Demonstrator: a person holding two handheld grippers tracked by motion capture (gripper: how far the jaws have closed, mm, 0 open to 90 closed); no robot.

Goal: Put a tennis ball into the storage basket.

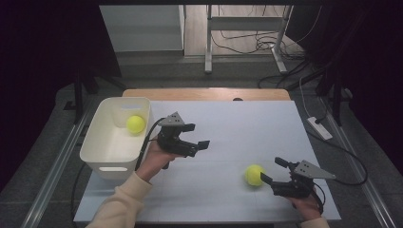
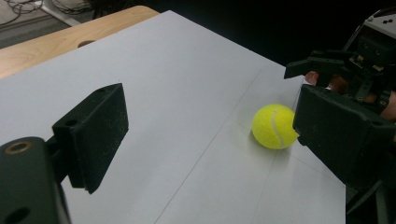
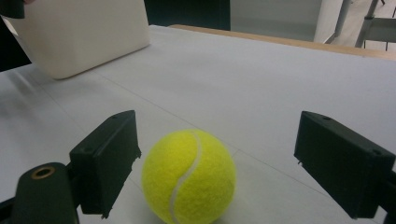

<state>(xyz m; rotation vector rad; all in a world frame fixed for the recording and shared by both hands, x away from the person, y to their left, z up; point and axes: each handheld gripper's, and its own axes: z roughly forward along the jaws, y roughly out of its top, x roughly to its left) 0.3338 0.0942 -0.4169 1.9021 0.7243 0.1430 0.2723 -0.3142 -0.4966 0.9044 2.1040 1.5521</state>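
A yellow tennis ball (image 1: pixel 254 175) lies on the white table mat (image 1: pixel 237 128) at the front right. My right gripper (image 1: pixel 273 171) is open just right of it. In the right gripper view the ball (image 3: pixel 189 175) sits between the spread jaws of the right gripper (image 3: pixel 219 125), nearer the left jaw and touching neither. My left gripper (image 1: pixel 197 136) is open and empty above the mat, beside the bin, pointing right. In the left gripper view the left gripper (image 2: pixel 210 119) faces the ball (image 2: pixel 274 127) and the right gripper (image 2: pixel 327 65). A second tennis ball (image 1: pixel 135 124) lies inside the white bin (image 1: pixel 114 164).
The white bin (image 3: pixel 84 32) stands at the mat's left edge. A wooden table edge (image 1: pixel 204 93) runs along the back of the mat. Beyond the table are metal desk legs (image 1: pixel 208 47) and cables on the floor; a power strip (image 1: pixel 319 128) lies to the right.
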